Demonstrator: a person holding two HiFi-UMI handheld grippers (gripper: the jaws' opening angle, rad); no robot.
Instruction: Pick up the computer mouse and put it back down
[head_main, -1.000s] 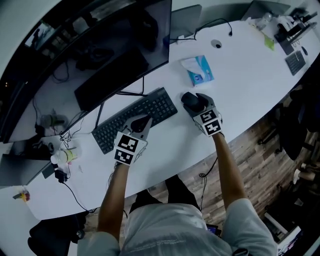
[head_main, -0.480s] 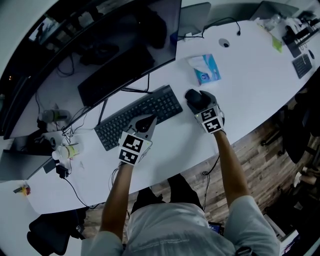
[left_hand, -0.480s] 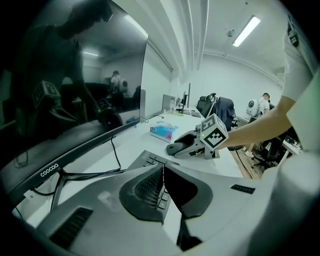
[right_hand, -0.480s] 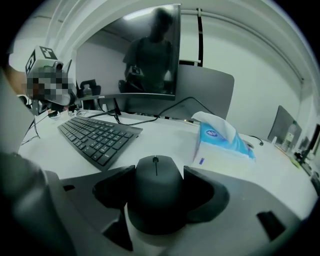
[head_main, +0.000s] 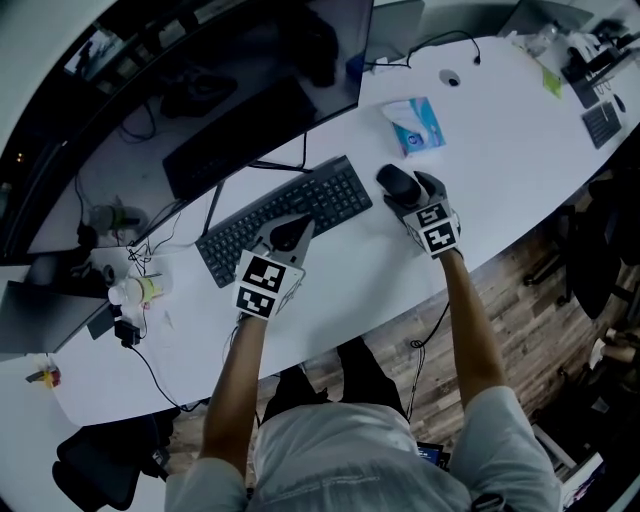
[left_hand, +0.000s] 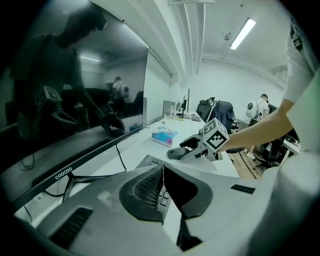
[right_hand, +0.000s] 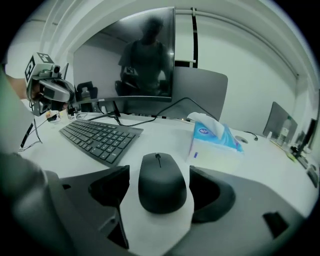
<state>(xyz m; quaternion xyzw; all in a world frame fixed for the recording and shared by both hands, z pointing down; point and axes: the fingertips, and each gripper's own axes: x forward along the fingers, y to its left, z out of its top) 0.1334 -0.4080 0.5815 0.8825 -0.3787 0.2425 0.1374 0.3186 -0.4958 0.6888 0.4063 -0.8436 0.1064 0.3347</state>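
Hardly any shift vs 1 s ago: R gripper (head_main: 410, 194) still astride mouse (right_hand: 161, 182) | jaws apart, clear of its sides | mouse flat on desk (head_main: 350, 265) just R of keyboard (right_hand: 100, 137), long axis fwd, wheel end twd monitor (left_hand: 75, 100) | L gripper (left_hand: 162, 172) jaws together, empty, over keyboard | bezel reads "coocaa"

The mouse (right_hand: 161, 182) is matte black, as is the keyboard (head_main: 285, 212). The surface (head_main: 490, 140) is white. The tissue pack (head_main: 414, 126) is blue and white. The left tongs (head_main: 291, 234) and the right tongs (head_main: 406, 192) are grey, with black-and-white square-patterned cubes. The floor (head_main: 520, 300) shows brown wood planks.
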